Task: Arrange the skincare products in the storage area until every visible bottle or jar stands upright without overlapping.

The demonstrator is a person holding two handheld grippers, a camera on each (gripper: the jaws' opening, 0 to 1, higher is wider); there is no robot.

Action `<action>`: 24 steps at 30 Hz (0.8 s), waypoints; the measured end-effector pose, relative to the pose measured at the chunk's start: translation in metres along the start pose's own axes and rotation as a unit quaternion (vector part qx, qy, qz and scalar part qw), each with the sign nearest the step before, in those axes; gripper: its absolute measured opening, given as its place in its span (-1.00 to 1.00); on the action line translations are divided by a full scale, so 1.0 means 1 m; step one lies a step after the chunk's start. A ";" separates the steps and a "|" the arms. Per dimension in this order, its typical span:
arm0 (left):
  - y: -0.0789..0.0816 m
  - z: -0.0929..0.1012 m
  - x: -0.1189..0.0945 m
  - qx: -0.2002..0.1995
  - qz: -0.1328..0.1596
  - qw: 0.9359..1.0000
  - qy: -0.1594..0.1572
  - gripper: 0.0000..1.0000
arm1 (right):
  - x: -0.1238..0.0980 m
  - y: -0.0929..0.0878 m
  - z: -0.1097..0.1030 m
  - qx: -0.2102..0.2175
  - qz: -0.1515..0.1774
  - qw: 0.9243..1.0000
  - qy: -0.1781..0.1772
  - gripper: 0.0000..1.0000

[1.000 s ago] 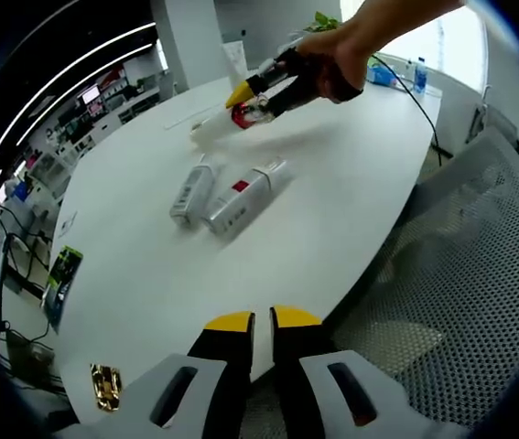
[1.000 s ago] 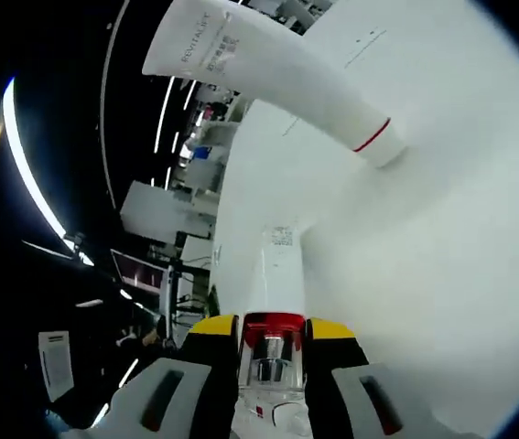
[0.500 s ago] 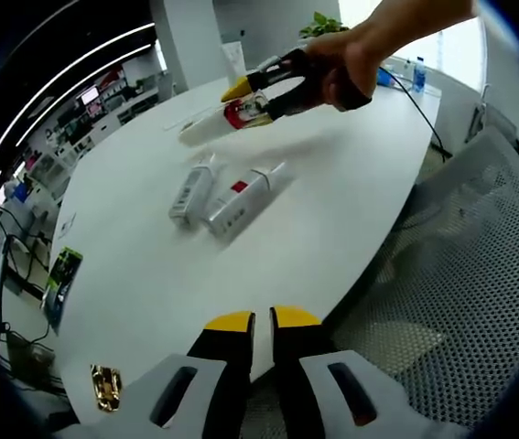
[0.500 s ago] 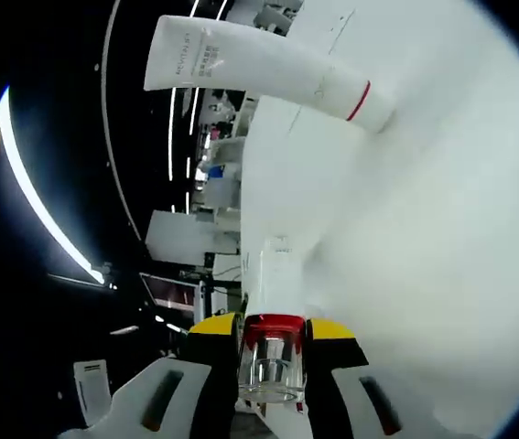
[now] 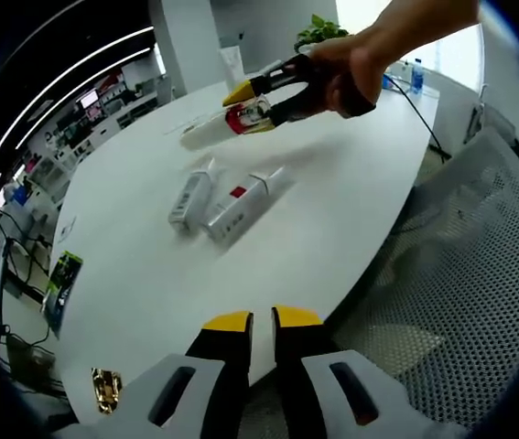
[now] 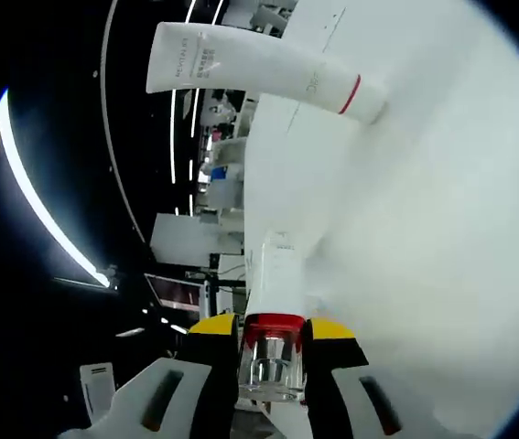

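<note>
White and broad, the bench [image 5: 351, 197] sits in an open office. Over its far side the right gripper [image 5: 257, 99] holds a white tube [image 5: 206, 133] lifted off the surface, jaws clamped on its clear, red-ringed cap, probably so it can be stood upright. Two boxed products [image 5: 224, 199] lie flat mid-bench. The left gripper [image 5: 261, 321] waits near the edge, jaws nearly closed and empty. The right gripper view adds another tube [image 6: 259, 66] already upright.
</note>
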State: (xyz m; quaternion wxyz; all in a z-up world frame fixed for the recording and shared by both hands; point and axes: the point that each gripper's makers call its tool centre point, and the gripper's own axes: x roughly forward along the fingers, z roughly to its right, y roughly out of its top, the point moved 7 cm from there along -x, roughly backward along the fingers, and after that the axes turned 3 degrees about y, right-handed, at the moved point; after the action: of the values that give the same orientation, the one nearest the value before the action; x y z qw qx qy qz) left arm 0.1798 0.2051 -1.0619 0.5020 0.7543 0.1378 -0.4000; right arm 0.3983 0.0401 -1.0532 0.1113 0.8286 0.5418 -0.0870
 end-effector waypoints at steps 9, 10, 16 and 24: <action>-0.001 0.000 0.001 0.001 -0.001 1.000 -0.002 -0.92 | -0.001 0.003 0.006 0.001 -0.006 1.000 -0.002 -0.61; -0.001 0.000 0.001 0.000 -0.002 1.000 -0.002 -0.92 | 0.000 0.003 0.006 -0.001 -0.005 1.000 -0.006 -0.61; -0.001 0.000 0.001 -0.001 -0.003 1.000 0.000 -0.93 | -0.002 0.009 0.010 -0.023 -0.015 0.999 -0.017 -0.61; -0.002 0.001 0.002 -0.001 -0.007 1.000 -0.003 -0.93 | -0.008 0.016 0.018 -0.031 -0.014 0.999 -0.024 -0.61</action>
State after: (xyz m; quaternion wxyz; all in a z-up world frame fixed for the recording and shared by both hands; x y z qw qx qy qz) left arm 0.1792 0.2053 -1.0647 0.5003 0.7517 0.1417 -0.4057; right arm 0.4096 0.0220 -1.0673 0.1490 0.8146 0.5531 -0.0913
